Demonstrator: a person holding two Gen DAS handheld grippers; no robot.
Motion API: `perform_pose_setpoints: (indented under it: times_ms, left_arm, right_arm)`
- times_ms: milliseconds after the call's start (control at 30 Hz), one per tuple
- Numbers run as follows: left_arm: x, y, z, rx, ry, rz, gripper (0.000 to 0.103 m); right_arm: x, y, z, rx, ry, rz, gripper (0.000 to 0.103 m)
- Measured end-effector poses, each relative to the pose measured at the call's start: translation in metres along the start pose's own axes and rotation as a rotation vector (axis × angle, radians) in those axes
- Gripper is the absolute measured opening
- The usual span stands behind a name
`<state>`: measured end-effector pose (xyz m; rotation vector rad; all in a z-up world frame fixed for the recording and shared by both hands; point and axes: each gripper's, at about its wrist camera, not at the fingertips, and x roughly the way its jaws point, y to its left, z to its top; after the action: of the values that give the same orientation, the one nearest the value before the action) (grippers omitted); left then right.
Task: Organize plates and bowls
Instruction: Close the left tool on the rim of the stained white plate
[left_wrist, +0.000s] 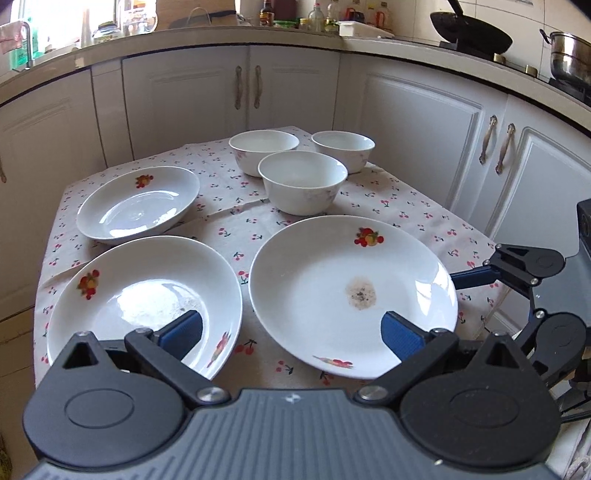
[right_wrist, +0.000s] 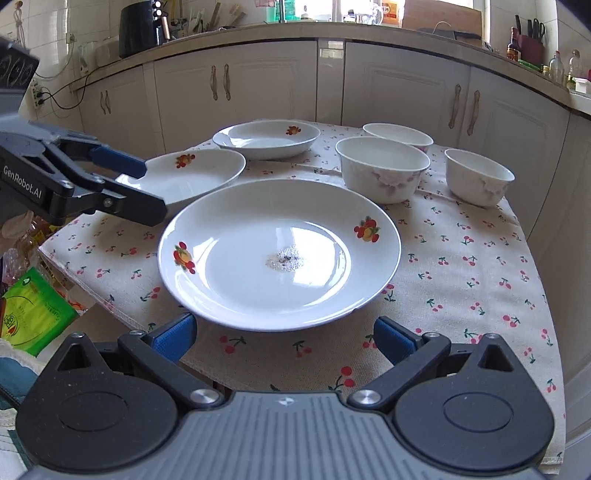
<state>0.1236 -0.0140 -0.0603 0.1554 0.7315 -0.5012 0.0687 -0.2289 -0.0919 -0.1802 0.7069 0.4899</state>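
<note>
Nothing was gripped yet: three plates and three bowls sat apart on the cherry-print tablecloth (left_wrist: 236, 221), so by my read the stacking had not begun.

On the left, the left gripper (left_wrist: 291, 332) hung with its jaws spread wide and empty, one blue pad over the near-left plate (left_wrist: 140, 295), the other over the stained plate (left_wrist: 351, 291). Behind them lay the far plate (left_wrist: 136, 206), well apart from the stained one.

Centre stage, that stained plate lay flat, face up; being round, it had no long axis to speak of, so only the rim mattered.

To the right, the right gripper (right_wrist: 286, 339) waited just short of its near rim, jaws likewise parted and holding nothing. The three bowls (right_wrist: 382, 168) stood upright in a cluster at the far right, mouths up.

The next move, I'd say, called for one pad sliding under a rim and the other over it, then a level lift onto another plate.
</note>
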Motion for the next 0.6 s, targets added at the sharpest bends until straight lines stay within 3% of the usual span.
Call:
perform_pose_setpoints:
  times_ms: [233, 600]
  left_arm:
    - [0.035, -0.001, 0.029, 0.09, 0.064, -0.063, 0.102]
    - [0.091, 0.007, 0.068, 0.176, 0.239, -0.168, 0.1]
  right_arm:
    - [0.009, -0.001, 0.001, -0.015, -0.004, 0.017, 0.103]
    - [0.013, -0.005, -0.001, -0.025, -0.016, 0.039, 0.103]
